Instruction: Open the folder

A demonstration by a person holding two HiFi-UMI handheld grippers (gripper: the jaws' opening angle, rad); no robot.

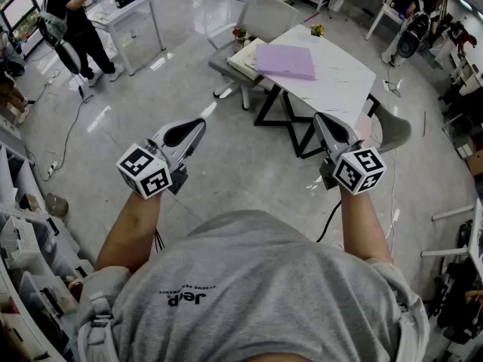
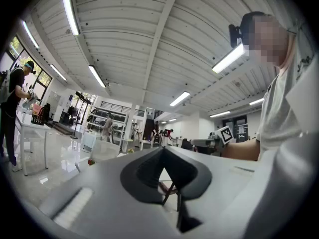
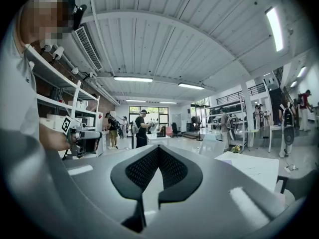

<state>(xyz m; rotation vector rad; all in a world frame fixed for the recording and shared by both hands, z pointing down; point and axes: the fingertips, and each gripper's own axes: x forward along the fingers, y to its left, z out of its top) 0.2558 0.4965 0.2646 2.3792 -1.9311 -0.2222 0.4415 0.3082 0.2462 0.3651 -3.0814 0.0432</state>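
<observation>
A closed purple folder lies flat on the white table, well ahead of me across open floor. My left gripper is held level in the air and is shut, its tips meeting with nothing between them. At the same height my right gripper also points towards the table; its jaws are shut and hold nothing. Both grippers are far short of the folder. The table's edge shows at the right of the right gripper view.
A grey chair stands behind the table and another chair at its right end. A beige book and small flower pots sit on the table. A person stands by another table far left. Shelves line my left.
</observation>
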